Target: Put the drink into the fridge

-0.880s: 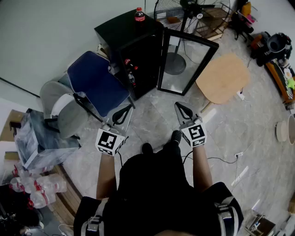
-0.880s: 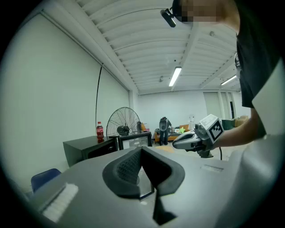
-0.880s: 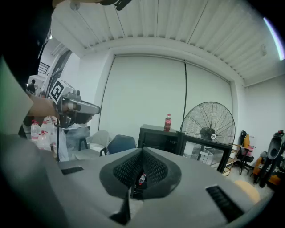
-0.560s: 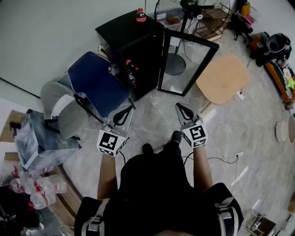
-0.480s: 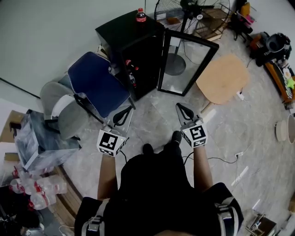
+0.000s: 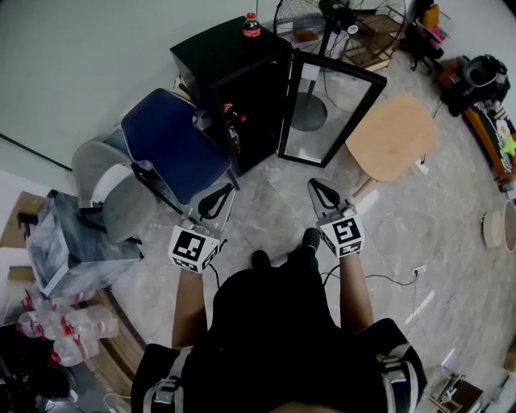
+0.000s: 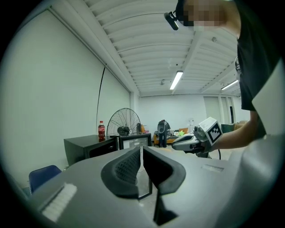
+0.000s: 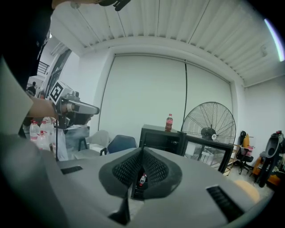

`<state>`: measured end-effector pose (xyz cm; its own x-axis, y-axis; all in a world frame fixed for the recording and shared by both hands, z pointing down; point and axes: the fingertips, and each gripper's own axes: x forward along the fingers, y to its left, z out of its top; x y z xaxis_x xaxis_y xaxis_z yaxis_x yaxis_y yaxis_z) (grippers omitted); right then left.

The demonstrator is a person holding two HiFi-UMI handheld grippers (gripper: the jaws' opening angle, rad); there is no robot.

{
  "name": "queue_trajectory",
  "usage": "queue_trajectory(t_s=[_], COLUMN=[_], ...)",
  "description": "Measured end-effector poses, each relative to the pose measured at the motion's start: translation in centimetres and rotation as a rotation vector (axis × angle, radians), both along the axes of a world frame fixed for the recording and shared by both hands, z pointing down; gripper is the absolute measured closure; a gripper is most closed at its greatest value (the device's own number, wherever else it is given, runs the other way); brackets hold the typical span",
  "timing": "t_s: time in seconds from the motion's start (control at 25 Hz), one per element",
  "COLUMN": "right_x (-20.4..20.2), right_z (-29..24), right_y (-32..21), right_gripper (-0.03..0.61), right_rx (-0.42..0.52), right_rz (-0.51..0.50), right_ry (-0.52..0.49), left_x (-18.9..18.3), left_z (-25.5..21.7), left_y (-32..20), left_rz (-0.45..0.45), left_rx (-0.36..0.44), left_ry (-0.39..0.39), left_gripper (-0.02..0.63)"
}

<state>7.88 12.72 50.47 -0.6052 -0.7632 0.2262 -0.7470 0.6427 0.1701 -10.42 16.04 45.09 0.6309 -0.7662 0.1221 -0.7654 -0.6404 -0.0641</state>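
Observation:
A cola bottle with a red label (image 6: 251, 25) stands on top of the black mini fridge (image 6: 218, 56), whose glass door (image 6: 326, 105) hangs open to the right. More red-labelled bottles (image 6: 228, 114) show inside it. My left gripper (image 6: 219, 193) and right gripper (image 6: 316, 189) are held out side by side over the floor, well short of the fridge, both shut and empty. In the left gripper view the bottle (image 7: 101, 131) is far ahead on the left, beyond the shut left gripper (image 7: 141, 153). The right gripper view shows the bottle (image 8: 169, 123) on the fridge (image 8: 162, 139).
A blue chair (image 6: 169, 145) and a grey chair (image 6: 105, 189) stand left of the fridge. A round wooden table (image 6: 391, 137) is at the right, and a floor fan (image 6: 302, 20) stands behind the door. Water bottles (image 6: 68, 327) lie at the lower left. A cable (image 6: 387, 278) runs across the floor.
The head view has shifted a little, so the fridge sits slightly further right. Both grippers stay shut and in much the same place.

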Motion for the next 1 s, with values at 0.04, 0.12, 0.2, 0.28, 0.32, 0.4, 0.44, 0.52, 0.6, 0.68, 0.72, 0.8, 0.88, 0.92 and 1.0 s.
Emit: queue_trajectory(t_s=[0.04,0.12,0.2,0.28,0.32,0.4,0.44,0.52,0.6,0.68,0.72,0.8,0.88,0.92,1.0], right_x=[-0.1,-0.3,-0.4,-0.6,-0.7,-0.9,-0.9,-1.0,-1.1,-1.2,-1.1,-0.8,-0.4,-0.3,-0.2], right_z=[-0.1,-0.3,-0.1,-0.1,-0.1,-0.3,-0.5,-0.7,-0.7,-0.7,-0.7,-0.6,-0.4,-0.4,-0.4], right_y=[-0.1,-0.1,-0.1,0.0,0.0,0.0,-0.1,-0.2,-0.2,0.0,0.1,0.1,0.0,-0.1,-0.5], right_gripper=[0.565,0.549,0.514,0.480,0.465,0.434,0.417,0.390,0.369,0.357,0.349,0.339,0.333,0.331,0.329], right_rx=[0.001,0.005,0.003,0.002,0.005,0.010,0.010,0.011,0.013,0.014,0.013,0.008,0.005,0.006,0.011], right_rz=[-0.002,-0.005,-0.013,-0.021,-0.024,-0.028,-0.025,-0.022,-0.021,-0.021,-0.021,-0.021,-0.019,-0.017,-0.016], right_ry=[-0.001,-0.004,-0.005,-0.008,-0.011,-0.018,-0.022,-0.029,-0.031,-0.031,-0.029,-0.023,-0.018,-0.016,-0.016], left_x=[0.0,0.0,-0.1,-0.2,-0.3,-0.3,-0.3,-0.3,-0.4,-0.6,-0.6,-0.4,-0.3,-0.4,-0.6], left_z=[0.0,-0.1,-0.1,0.0,0.0,0.0,0.0,0.1,0.2,0.4,0.4,0.6,0.7,0.7,0.7], left_y=[0.0,-0.1,-0.2,-0.2,-0.2,-0.3,-0.4,-0.6,-0.6,-0.7,-0.7,-0.9,-1.0,-1.1,-1.4], left_rz=[0.002,0.006,0.009,0.013,0.016,0.023,0.026,0.031,0.032,0.029,0.028,0.026,0.025,0.023,0.017], left_rx=[0.002,0.005,0.006,0.003,0.001,-0.004,-0.006,-0.010,-0.013,-0.016,-0.019,-0.025,-0.027,-0.025,-0.023], left_ry=[0.001,0.004,0.005,0.007,0.008,0.011,0.013,0.011,0.010,0.012,0.014,0.014,0.011,0.011,0.008], left_gripper=[0.593,0.583,0.569,0.557,0.555,0.547,0.540,0.521,0.504,0.491,0.484,0.471,0.461,0.458,0.454])
